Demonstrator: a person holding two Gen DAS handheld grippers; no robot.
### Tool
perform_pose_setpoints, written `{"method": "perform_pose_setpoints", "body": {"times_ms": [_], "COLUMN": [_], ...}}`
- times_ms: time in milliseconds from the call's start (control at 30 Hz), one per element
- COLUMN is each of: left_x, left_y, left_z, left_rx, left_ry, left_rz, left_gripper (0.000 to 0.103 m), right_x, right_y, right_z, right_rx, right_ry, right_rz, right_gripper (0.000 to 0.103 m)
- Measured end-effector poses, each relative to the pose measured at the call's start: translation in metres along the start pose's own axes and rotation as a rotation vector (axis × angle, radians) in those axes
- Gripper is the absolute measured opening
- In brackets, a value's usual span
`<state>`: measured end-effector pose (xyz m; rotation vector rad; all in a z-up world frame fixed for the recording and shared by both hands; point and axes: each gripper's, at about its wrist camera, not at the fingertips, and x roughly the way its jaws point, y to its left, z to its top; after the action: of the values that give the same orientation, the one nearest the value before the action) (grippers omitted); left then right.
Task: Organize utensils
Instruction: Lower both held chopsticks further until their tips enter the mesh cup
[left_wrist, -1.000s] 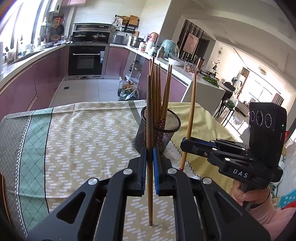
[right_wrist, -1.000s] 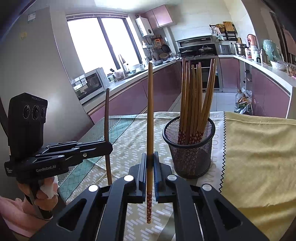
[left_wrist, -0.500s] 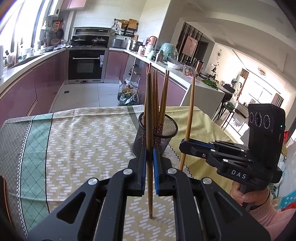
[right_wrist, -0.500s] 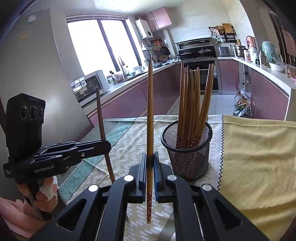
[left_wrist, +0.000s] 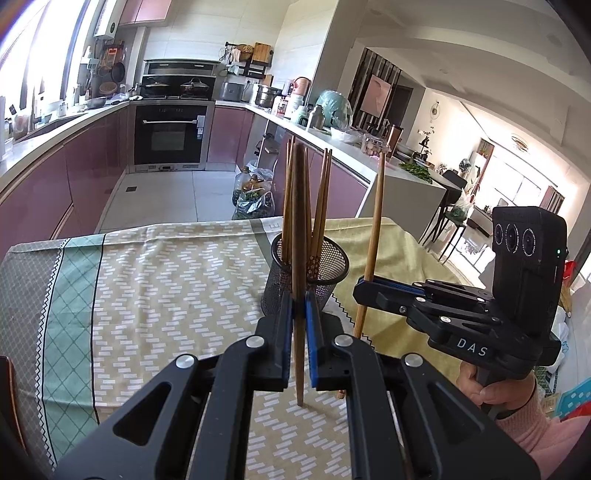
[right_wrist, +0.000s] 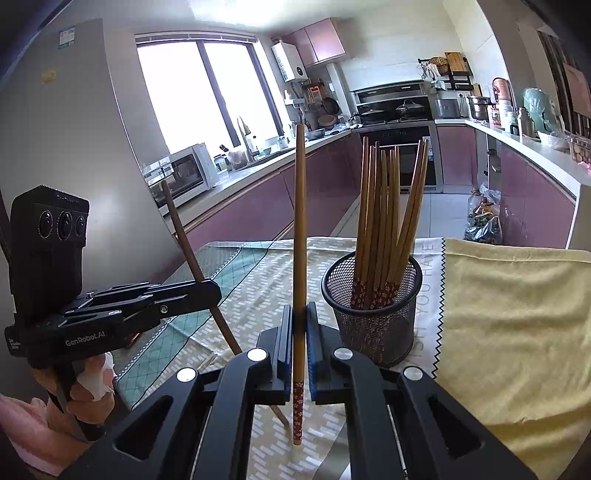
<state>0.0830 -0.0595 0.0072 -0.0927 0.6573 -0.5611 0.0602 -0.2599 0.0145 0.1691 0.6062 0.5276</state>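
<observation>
Item: mesh holder (right_wrist: 371, 317), black, upright on the patterned tablecloth (left_wrist: 166, 295), already stocked with a bundle of chopsticks (right_wrist: 384, 221). Left gripper (left_wrist: 299, 343), just short of the holder, pinching a plain brown chopstick (left_wrist: 298, 236) upright; right gripper (right_wrist: 299, 347), beside the holder, pinching a floral-tipped chopstick (right_wrist: 300, 258) likewise. Step in hand: carrying both to the holder. Next move likely calls for lifting each lower tip above the holder's rim, then releasing inside

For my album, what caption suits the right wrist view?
Right gripper holds one chopstick upright beside a mesh cup of chopsticks.
</observation>
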Motion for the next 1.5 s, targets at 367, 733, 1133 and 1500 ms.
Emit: {"method": "perform_pose_setpoints", "body": {"times_ms": [367, 733, 1133, 1500], "left_x": [-0.002, -0.007, -0.008, -0.01], "left_y": [-0.005, -0.009, -0.016, -0.022], "left_z": [0.005, 0.014, 0.024, 0.031], "left_rx": [0.013, 0.033, 0.058, 0.079], "left_ry": [-0.013, -0.032, -0.05, -0.07], "left_rz": [-0.003, -0.006, -0.004, 0.002], "left_gripper": [0.007, 0.007, 0.007, 0.007], "right_x": [-0.001, -0.01, -0.009, -0.011], "right_y": [0.0, -0.003, -0.004, -0.007], "right_z": [0.006, 0.015, 0.028, 0.036], "right_rx": [-0.006, -0.011, -0.023, -0.023], "right_ry": [-0.015, -0.047, -0.066, -0.083], "right_rz": [-0.001, -0.01, -0.006, -0.004], "right_gripper": [0.006, 0.006, 0.006, 0.006]}}
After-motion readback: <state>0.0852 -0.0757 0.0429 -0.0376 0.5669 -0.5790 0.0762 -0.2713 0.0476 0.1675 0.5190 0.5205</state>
